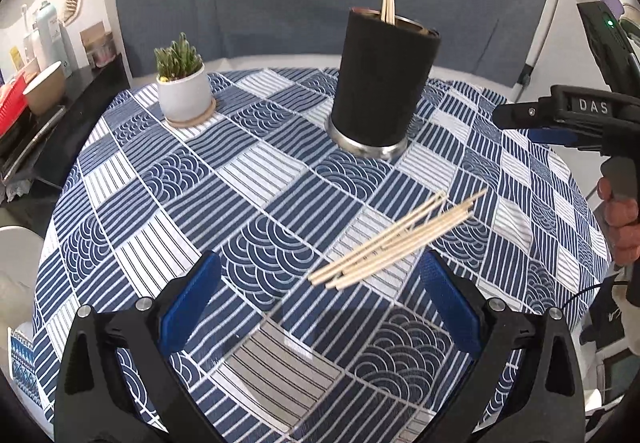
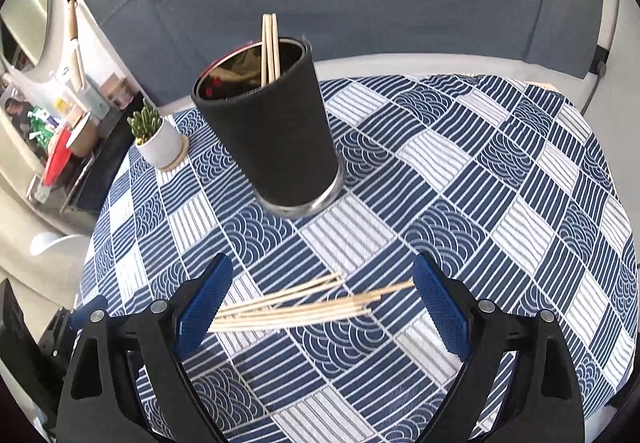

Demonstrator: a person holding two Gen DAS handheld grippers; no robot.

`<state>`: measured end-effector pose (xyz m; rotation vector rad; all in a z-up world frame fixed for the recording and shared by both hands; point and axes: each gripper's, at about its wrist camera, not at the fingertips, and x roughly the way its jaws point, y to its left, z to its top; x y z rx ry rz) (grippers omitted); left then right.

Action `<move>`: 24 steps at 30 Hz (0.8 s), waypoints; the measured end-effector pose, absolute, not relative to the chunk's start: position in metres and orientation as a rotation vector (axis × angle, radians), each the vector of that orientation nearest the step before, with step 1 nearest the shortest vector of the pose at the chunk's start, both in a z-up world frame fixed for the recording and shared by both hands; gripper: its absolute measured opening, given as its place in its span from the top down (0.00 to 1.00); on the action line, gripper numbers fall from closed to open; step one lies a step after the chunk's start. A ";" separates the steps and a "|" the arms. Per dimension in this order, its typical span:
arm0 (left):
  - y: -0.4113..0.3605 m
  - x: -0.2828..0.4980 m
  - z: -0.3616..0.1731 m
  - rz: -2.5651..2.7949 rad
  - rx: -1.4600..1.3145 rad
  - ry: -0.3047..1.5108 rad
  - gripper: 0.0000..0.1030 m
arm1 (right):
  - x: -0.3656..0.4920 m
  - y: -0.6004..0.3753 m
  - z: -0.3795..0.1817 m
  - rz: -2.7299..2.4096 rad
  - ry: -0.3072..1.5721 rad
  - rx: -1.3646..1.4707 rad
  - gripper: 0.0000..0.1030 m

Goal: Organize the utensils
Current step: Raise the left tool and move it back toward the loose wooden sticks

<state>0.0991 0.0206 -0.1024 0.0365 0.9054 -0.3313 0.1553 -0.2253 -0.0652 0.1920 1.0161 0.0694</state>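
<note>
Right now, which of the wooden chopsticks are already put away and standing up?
The few in the black holder, their tips poking above its rim. The others lie flat in a loose bundle on the patterned tablecloth, in front of the holder.

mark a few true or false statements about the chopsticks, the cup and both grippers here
1. Some chopsticks already stand in the black cup. True.
2. The loose chopsticks lie in the plant pot. False: they lie on the tablecloth.
3. The right gripper is shut on a chopstick. False: it is open, holding nothing.
4. The left gripper is open and empty. True.
5. The black cup lies on its side. False: it stands upright.
</note>
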 end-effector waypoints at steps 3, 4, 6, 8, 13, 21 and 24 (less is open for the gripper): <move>0.018 0.105 -0.103 -0.354 0.059 0.910 0.06 | 0.148 -0.226 -0.070 0.045 1.027 0.191 0.15; 0.018 0.109 -0.104 -0.371 0.059 0.913 0.05 | 0.145 -0.227 -0.071 0.030 1.034 0.190 0.15; 0.017 0.118 -0.107 -0.399 0.060 0.922 0.05 | 0.142 -0.227 -0.075 -0.009 1.049 0.187 0.15; 0.016 0.130 -0.112 -0.448 0.072 0.932 0.06 | 0.140 -0.228 -0.080 -0.049 1.062 0.184 0.15; 0.016 0.161 -0.128 -0.554 0.139 0.997 0.06 | 0.130 -0.224 -0.095 -0.150 1.107 0.197 0.15; 0.004 0.201 -0.152 -0.719 0.241 1.086 0.06 | 0.114 -0.210 -0.125 -0.316 1.173 0.267 0.15; -0.006 0.208 -0.159 -0.767 0.293 1.097 0.06 | 0.109 -0.206 -0.138 -0.367 1.202 0.292 0.15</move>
